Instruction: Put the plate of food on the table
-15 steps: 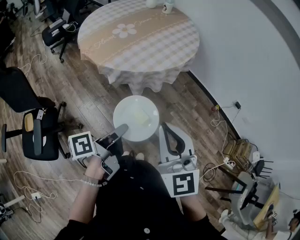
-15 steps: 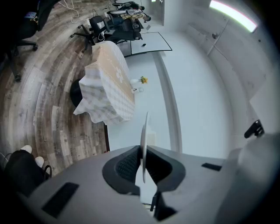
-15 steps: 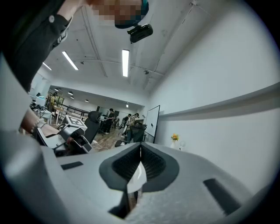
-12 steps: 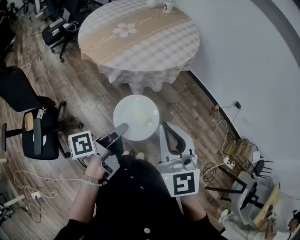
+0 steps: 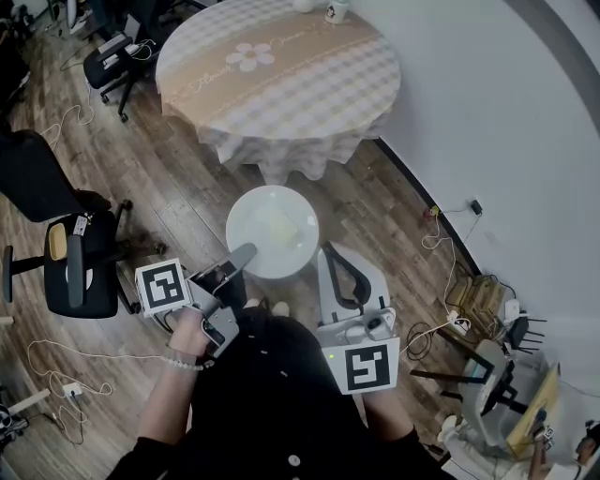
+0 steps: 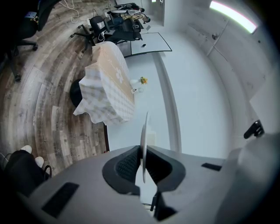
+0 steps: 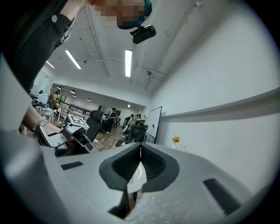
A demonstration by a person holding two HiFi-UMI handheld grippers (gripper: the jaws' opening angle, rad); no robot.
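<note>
A white plate with a pale piece of food hangs level above the wooden floor, just short of the round table with its checked cloth. My left gripper is shut on the plate's near-left rim. My right gripper is shut on its near-right rim. The left gripper view shows the plate edge-on, pinched between the dark pads, with the table ahead. The right gripper view shows the plate's rim clamped between that gripper's pads.
A black office chair stands at the left and another beyond the table's left side. A mug sits at the table's far edge. The white wall runs along the right, with cables and clutter at its foot.
The plate and both grippers have edged slightly toward the table. Both grips are the same.
</note>
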